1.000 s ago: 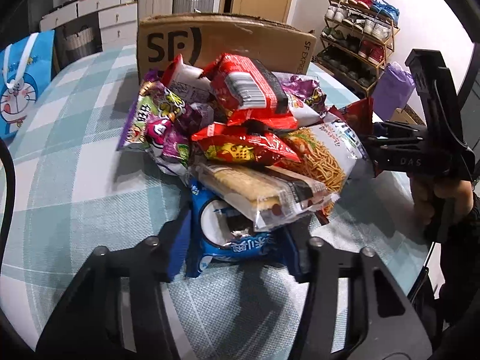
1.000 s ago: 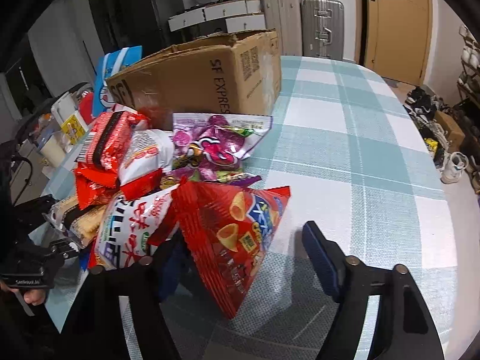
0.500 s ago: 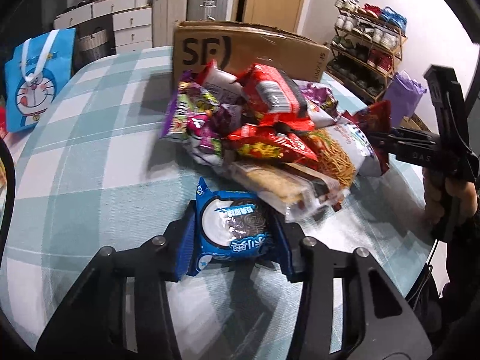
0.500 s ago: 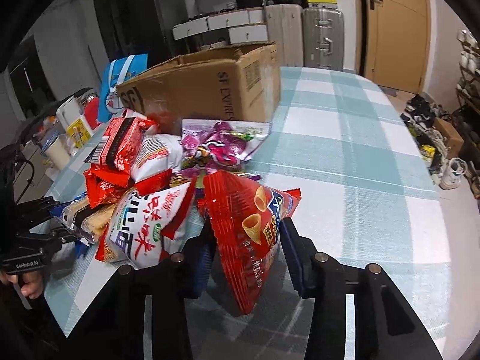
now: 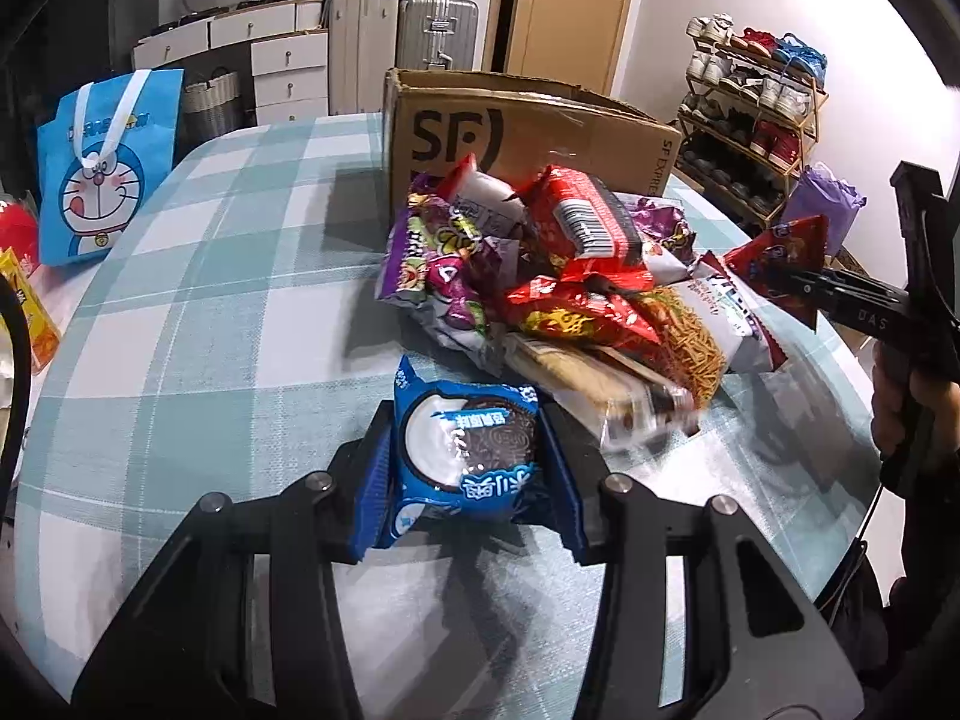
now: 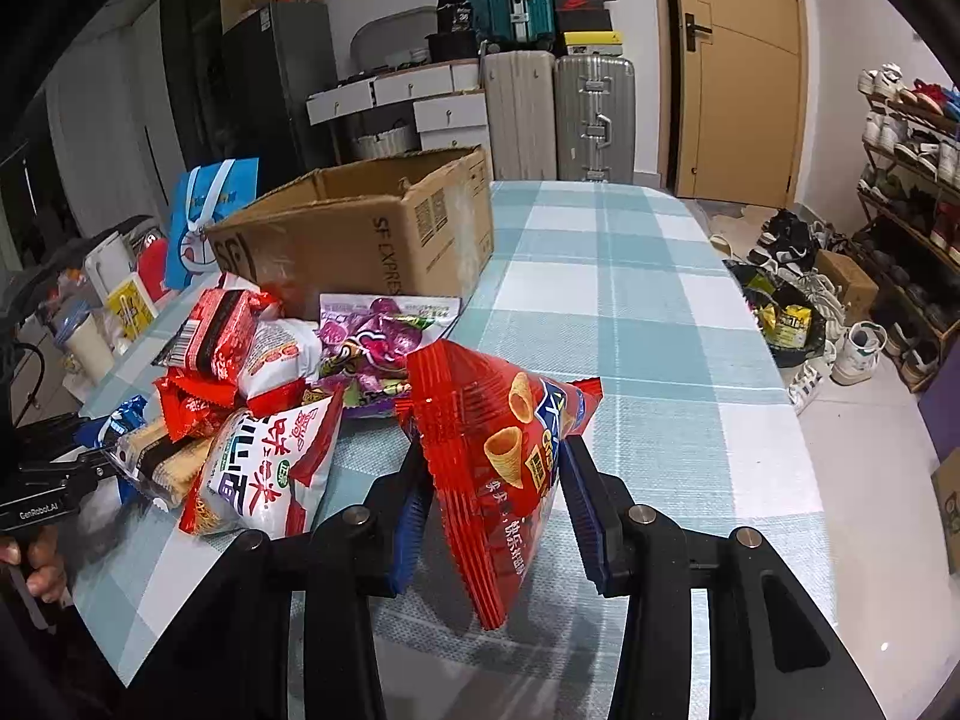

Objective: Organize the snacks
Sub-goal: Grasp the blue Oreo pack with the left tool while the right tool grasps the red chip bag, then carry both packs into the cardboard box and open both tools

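Left gripper [image 5: 468, 468] clamped on blue Oreo cookie pack [image 5: 465, 459], held above checked tablecloth [image 5: 198, 324] beside snack pile [image 5: 558, 282]; right gripper [image 6: 489, 498] clamped on red cone-snack bag [image 6: 492, 456], cardboard SF box [image 6: 366, 234] behind pile.

Two wrist fisheyes, low over the table, facing the same snack pile from opposite ends

The left wrist view looks along its own fingers across the checked tablecloth [image 5: 180, 312] toward the snack pile [image 5: 558, 276] close ahead, the cardboard box [image 5: 516, 132] behind it and the shoe rack [image 5: 756, 120] at right. The right wrist view faces the pile [image 6: 270, 396] from the other side, box [image 6: 372, 234] beyond it, door [image 6: 738, 72] at back. Each catches the other device at its edge — right gripper [image 5: 804, 288] in one, left gripper [image 6: 102, 450] in the other — and both share pile, box and cloth.
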The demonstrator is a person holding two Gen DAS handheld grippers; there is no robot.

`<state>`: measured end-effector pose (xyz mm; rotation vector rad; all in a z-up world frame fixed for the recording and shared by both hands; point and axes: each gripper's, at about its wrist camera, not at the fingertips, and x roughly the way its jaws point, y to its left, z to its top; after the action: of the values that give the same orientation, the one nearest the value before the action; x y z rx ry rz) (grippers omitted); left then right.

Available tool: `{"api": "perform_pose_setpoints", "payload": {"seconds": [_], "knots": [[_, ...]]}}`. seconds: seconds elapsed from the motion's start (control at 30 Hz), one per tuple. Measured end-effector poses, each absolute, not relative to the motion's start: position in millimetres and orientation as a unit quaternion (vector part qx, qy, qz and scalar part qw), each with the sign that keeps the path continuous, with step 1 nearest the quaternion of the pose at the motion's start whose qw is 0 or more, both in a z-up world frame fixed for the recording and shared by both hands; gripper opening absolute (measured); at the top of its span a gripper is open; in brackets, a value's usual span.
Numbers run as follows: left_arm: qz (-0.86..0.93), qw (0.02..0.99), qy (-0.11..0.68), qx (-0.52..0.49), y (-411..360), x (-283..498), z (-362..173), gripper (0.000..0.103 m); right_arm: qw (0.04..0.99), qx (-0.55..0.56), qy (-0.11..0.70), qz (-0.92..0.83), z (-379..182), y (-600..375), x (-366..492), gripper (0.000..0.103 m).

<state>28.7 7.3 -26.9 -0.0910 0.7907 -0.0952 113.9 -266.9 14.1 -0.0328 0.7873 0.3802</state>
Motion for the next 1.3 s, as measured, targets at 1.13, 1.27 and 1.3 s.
{"api": "perform_pose_setpoints", "payload": {"seconds": [1.13, 1.27, 1.3], "knots": [[-0.024, 0.959, 0.271, -0.08, 27.0, 53.1, 61.0, 0.043, 0.924, 0.015, 0.303, 0.231, 79.3, -234.3, 101.2, 0.043], [-0.026, 0.962, 0.261, -0.076, 25.5, 69.1, 72.1, 0.043, 0.923, 0.019, 0.301, 0.238, 88.1, -227.5, 109.7, 0.043], [-0.027, 0.962, 0.261, -0.075, 24.9, 73.5, 73.9, 0.043, 0.923, 0.02, 0.301, 0.239, 89.2, -227.0, 111.9, 0.043]]}}
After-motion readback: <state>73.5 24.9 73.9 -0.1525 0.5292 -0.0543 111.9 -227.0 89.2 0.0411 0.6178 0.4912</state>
